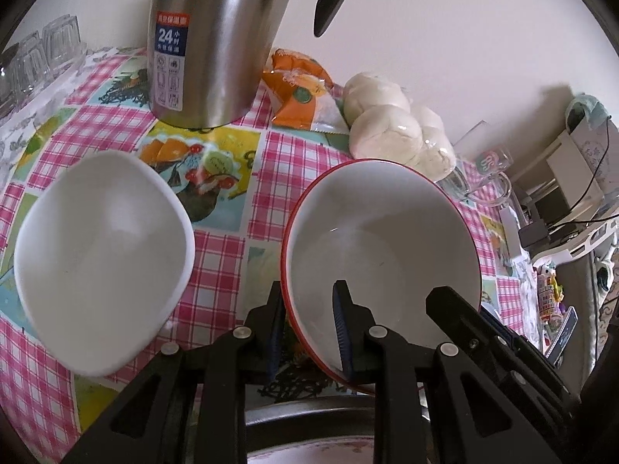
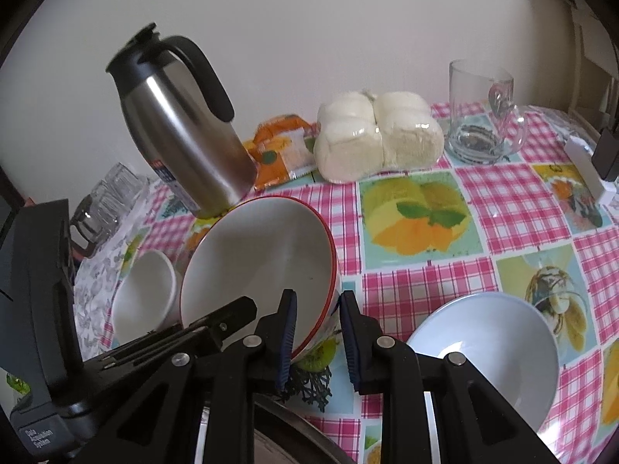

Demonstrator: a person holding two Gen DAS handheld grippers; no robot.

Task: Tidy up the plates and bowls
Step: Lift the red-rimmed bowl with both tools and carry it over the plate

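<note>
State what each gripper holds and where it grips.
Both hold the red-rimmed bowl by its rim: left gripper and right gripper each pinch the wall, one finger inside, one outside.

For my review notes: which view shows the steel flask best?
The right wrist view. There the steel flask shows whole, from black lid and handle down to its base on the checked tablecloth. The left wrist view shows only its lower body with the label and the handle's tip; the top is cut off by the frame edge.

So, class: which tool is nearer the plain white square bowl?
Left. The left tool grips the red-rimmed bowl beside the white square bowl; the right tool holds that bowl's far side.
</note>
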